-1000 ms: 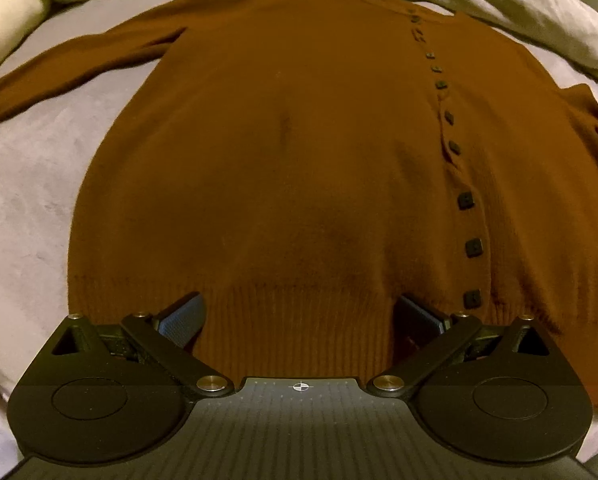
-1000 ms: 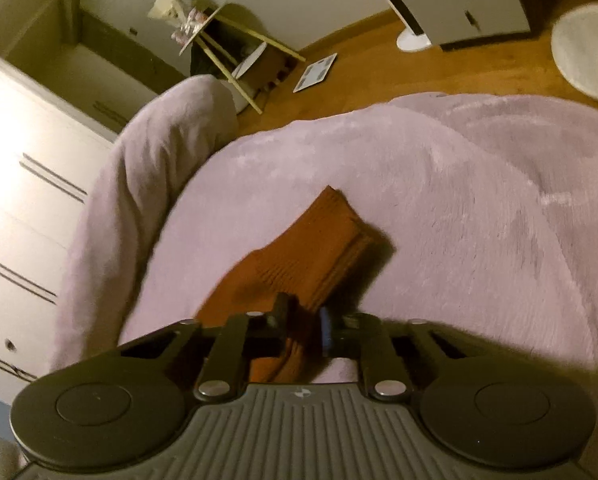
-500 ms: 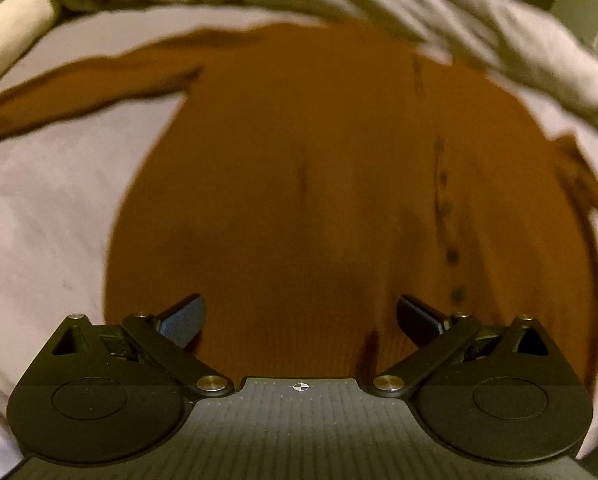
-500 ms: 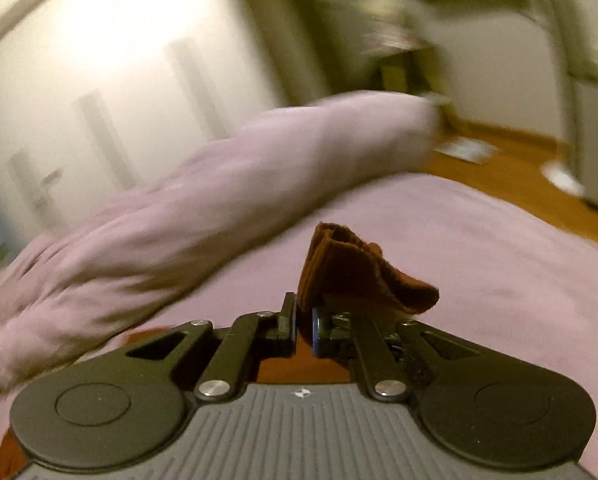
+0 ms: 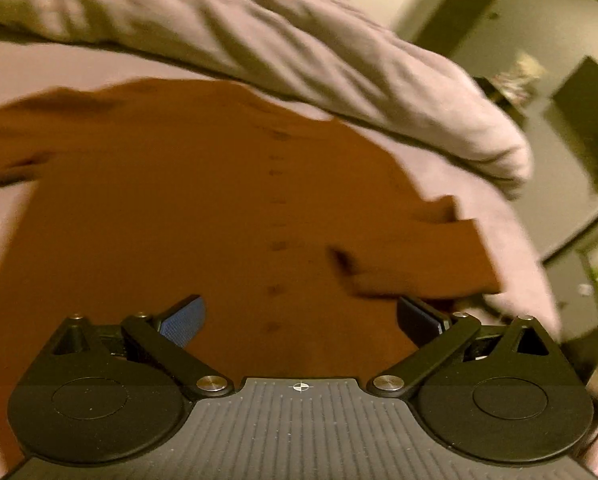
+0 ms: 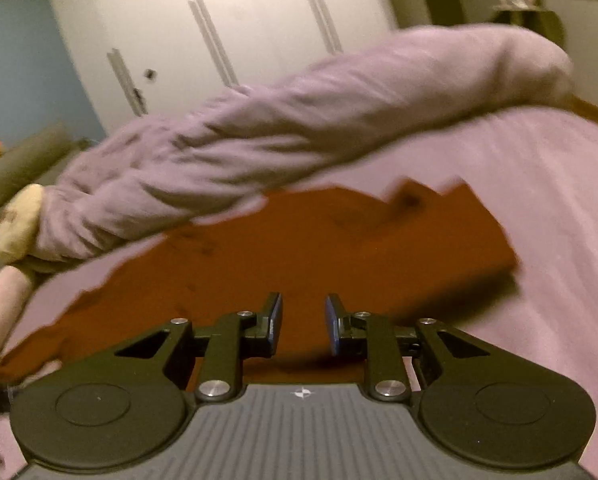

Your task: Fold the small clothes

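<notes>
A bed (image 5: 3, 220) covered by a pale lilac sheet is shown in both wrist views. A rumpled lilac duvet (image 5: 259, 44) is heaped along the far side of the bed, and its lower edge is seen to lie just beside the neckline of the garment. A white wardrobe (image 6: 227, 20) with long vertical handles is seen behind the duvet in the right wrist view.

A brown cardigan (image 5: 171, 208) is spread flat on the sheet, front upward, with 1 row of dark buttons (image 5: 278, 245) running down its middle. 1 sleeve (image 5: 427, 256) is laid folded inward across the body of the cardigan, its cuff end toward the buttons; the other sleeve (image 5: 39, 116) is stretched outward over the sheet.

The left tongs (image 5: 301, 320) are held spread wide above the lower part of the cardigan, with nothing gripped between them. The right tongs (image 6: 302, 322) are shown parting, with a clear gap between the blue pads (image 6: 275, 320); nothing is held between them, and the cardigan lies below and beyond them. Both views are blurred.
</notes>
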Demonstrator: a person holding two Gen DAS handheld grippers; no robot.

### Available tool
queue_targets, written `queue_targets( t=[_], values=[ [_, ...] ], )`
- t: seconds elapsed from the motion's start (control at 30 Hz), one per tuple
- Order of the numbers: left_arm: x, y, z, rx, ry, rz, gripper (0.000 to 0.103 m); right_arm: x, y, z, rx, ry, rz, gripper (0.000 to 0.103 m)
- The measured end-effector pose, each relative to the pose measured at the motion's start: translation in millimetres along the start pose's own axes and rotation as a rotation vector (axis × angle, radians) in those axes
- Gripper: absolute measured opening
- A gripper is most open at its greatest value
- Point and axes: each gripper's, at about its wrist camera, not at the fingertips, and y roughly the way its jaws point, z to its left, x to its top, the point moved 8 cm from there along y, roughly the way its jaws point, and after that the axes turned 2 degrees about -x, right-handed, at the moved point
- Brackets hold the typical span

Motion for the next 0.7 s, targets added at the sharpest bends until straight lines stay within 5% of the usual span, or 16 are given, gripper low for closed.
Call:
queue_targets(
  t=[0.1, 0.3, 0.37, 0.5, 0.7],
  values=[
    [11.4, 46.7, -24.1, -0.093, -0.03, 0.05, 0.103, -20.8, -15.0, -23.6, -0.034, 0.027, 0.026, 0.023],
    [10.4, 120.4, -32.7, -0.121, -0.148, 0.166, 0.074, -38.0, -25.2, -52.7, -0.044, 0.071, 0.058, 0.026],
    [9.4, 132.3, -34.8, -0.136, -0.169, 0.182, 0.061, -40.4, -25.8, -58.1, -0.035, 0.078, 0.062, 0.027],
    [11.4, 146.2, -34.7, -0.155, -0.221, 0.214, 0.009, -37.5, -19.3, -57.5, -0.03, 0.091, 0.066, 0.027],
    [49.1, 113.7, -57.8, -0.135, -0.019, 0.117, 0.008, -29.3, -17.4, -44.0, -0.004, 0.076, 0.062, 0.027]
  ],
)
